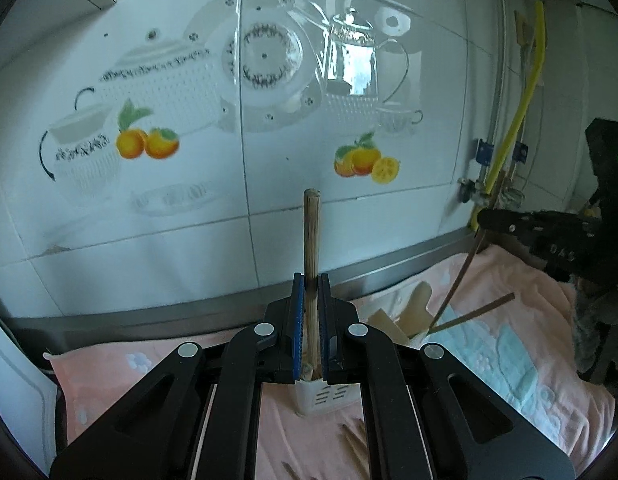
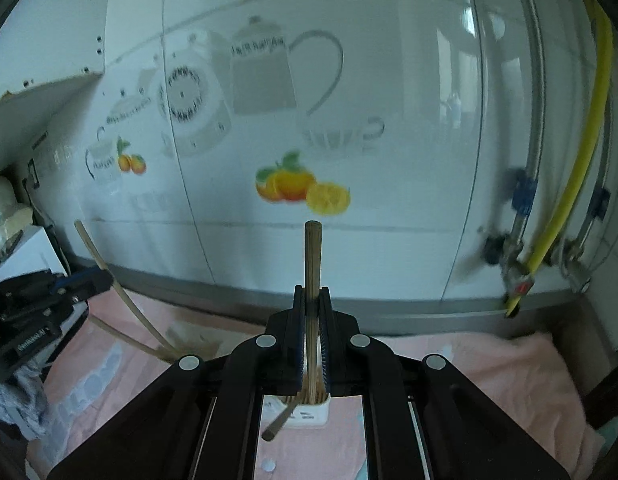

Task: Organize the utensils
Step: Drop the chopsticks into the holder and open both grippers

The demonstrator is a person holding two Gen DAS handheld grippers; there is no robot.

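Left gripper [image 1: 311, 280] clamps a brown wooden chopstick [image 1: 311, 236], long axis upright, tip pointing up w/ lower end down in a white slotted holder [image 1: 323, 398] on the pink towel [image 1: 509, 320]. Jaws narrow, pressed on the stick. Right gripper [image 2: 312, 294] same: jaws nearly shut around another chopstick [image 2: 312, 256], vertical, base in the holder [image 2: 309, 414]. Both sticks round, worn, blunt-topped.

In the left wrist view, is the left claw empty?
No, the left claw is shut on a wooden chopstick standing upright between its blue pads.
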